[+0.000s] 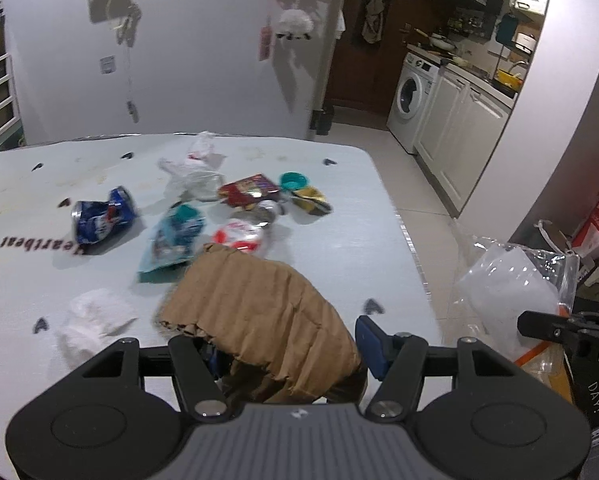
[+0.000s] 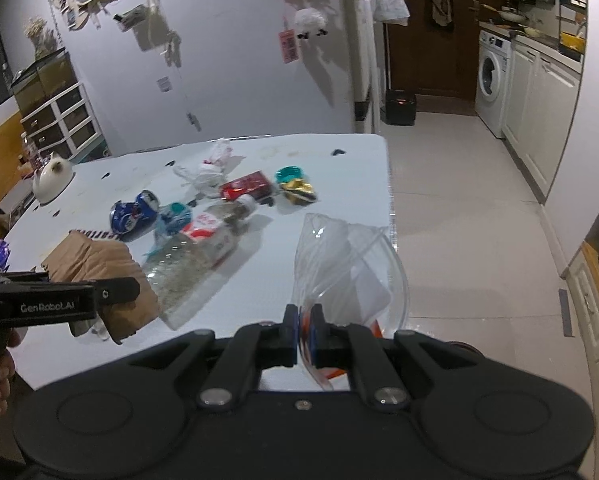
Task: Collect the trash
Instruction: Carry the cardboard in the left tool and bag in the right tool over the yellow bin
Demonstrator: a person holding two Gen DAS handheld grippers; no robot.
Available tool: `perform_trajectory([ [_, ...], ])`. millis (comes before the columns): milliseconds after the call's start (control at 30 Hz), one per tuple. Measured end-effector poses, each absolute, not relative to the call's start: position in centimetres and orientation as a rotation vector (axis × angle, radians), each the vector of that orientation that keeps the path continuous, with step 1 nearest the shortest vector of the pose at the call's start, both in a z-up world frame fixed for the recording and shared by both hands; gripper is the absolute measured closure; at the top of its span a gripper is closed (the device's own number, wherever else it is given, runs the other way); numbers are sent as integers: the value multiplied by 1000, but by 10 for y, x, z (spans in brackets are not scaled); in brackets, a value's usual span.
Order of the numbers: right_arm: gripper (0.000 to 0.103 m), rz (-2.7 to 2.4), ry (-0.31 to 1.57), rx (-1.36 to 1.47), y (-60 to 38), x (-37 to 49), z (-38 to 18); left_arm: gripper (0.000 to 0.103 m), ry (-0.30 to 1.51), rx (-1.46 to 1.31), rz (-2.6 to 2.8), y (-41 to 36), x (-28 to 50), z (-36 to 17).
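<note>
Gripping ridged brown cardboard [image 1: 255, 308], your left gripper [image 1: 287, 350]; your right gripper [image 2: 304, 334], at three o'clock, pinches a crinkly clear bag [image 2: 339, 264].

free: near right table [image 1: 379, 240] bare | blocked: centre, crushed can [image 1: 101, 218], plastic bottle [image 2: 195, 264], wrappers [image 1: 251, 190]

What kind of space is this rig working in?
Most likely a home dining area that opens onto a kitchen. A washing machine stands under a counter beside white cabinets, and the table holds household trash, such as a crushed can and a plastic bottle.
</note>
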State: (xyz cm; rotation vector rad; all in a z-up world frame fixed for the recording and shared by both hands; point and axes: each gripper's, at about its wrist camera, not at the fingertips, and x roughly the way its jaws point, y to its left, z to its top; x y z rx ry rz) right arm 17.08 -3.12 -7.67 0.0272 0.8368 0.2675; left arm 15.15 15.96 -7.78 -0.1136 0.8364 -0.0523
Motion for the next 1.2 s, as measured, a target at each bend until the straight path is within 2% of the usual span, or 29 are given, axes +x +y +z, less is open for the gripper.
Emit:
perform_trajectory([
  [633, 97, 192, 865, 49, -248, 210, -86, 40, 887, -81, -142, -56, 222, -105],
  [933, 97, 130, 964, 63, -319, 244, -137, 40, 1001, -44, -246, -131, 276, -173],
  [1200, 97, 113, 1083, 71, -350, 278, -216, 40, 1112, -27, -349, -176, 323, -262],
])
